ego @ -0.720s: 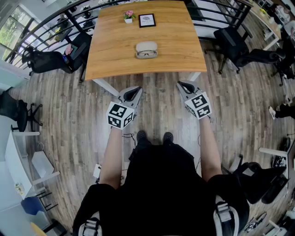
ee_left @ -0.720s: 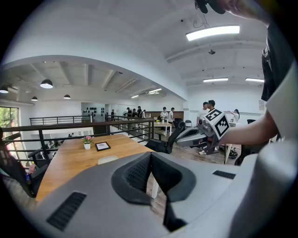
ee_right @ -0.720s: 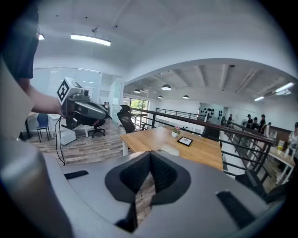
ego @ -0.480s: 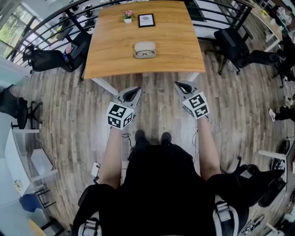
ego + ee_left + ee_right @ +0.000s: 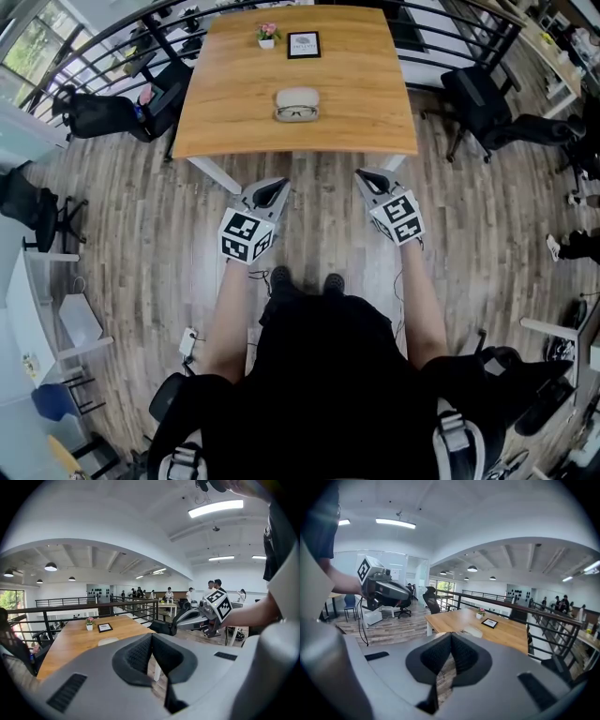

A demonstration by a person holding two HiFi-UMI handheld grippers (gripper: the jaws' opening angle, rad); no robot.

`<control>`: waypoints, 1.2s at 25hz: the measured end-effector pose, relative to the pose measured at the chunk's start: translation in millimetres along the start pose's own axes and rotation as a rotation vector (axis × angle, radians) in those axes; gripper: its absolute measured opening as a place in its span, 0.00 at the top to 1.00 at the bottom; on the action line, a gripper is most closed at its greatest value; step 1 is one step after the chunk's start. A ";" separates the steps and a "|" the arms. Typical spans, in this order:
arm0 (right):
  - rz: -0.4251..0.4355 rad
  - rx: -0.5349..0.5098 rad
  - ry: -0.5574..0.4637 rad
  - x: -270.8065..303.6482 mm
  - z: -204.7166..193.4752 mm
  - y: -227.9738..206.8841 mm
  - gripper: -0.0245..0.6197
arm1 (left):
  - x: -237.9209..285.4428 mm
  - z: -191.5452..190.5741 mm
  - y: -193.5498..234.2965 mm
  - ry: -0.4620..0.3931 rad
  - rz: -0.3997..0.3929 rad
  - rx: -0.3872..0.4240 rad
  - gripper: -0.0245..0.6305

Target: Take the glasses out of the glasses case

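- Glasses case [image 5: 297, 96], a pale rounded one, is lying near the middle of the wooden surface [image 5: 230, 108], at 12 o'clock from the person.
- Dark-framed glasses [image 5: 297, 112] are sitting at the case's 6 o'clock edge, touching it; whether they are inside the case or just in front of it I cannot tell.
- The case is also showing as a pale shape in the left gripper view [image 5: 107, 641] and in the right gripper view [image 5: 473, 631].
- The left gripper [image 5: 276, 188] is hovering over the plank floor [image 5: 319, 234] at 7 o'clock from the case, well apart from it and short of the surface's near edge.
- Its jaws are pressing together with nothing between them, as the left gripper view [image 5: 152, 637] is showing.
- The right gripper [image 5: 366, 176] is hovering at 5 o'clock from the case, likewise clear of the surface.
- Its jaws are meeting too, empty, in the right gripper view [image 5: 451, 636].
- Both grippers are pointing toward the surface, tilting slightly downward.
- A small pot of pink flowers [image 5: 267, 35] is standing at 11 o'clock from the case, near the far edge.
- A dark picture frame [image 5: 304, 44] is lying just beside the pot, at 12 o'clock from the case.
- Black office chairs are standing off the surface's left side [image 5: 103, 114] and right side [image 5: 480, 94].
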State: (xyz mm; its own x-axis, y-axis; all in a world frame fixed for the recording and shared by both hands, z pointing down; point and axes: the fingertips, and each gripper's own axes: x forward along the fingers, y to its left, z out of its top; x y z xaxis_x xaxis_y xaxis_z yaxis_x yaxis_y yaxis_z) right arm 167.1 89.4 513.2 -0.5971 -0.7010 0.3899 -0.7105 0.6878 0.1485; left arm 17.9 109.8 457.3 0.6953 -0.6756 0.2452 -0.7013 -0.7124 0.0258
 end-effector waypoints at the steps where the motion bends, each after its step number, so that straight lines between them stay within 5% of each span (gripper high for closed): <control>1: 0.003 -0.001 -0.002 -0.5 -0.2 0.3 0.95 | -0.2 -0.4 -0.2 0.000 0.003 -0.003 0.93; 12: 0.037 -0.012 -0.001 -5.1 -3.3 5.0 0.94 | -0.1 1.2 -8.8 0.001 0.022 0.000 0.93; 21: 0.051 0.001 -0.018 -9.8 -7.2 0.3 0.81 | 5.3 -0.2 -15.8 0.001 0.018 -0.001 0.92; 24: 0.063 0.006 -0.029 -11.4 -7.8 0.7 0.72 | 6.5 -1.5 -20.4 0.008 0.010 0.003 0.76; 30: 0.070 0.002 -0.040 -11.6 -9.4 1.0 0.60 | 6.5 -0.3 -19.8 0.003 0.031 0.005 0.64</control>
State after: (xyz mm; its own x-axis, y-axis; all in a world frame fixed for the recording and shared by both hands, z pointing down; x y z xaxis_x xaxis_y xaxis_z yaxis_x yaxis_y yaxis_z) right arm 176.9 100.0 517.3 -0.6600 -0.6578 0.3629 -0.6670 0.7353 0.1199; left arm 36.2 119.6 458.8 0.6730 -0.6966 0.2487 -0.7215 -0.6923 0.0134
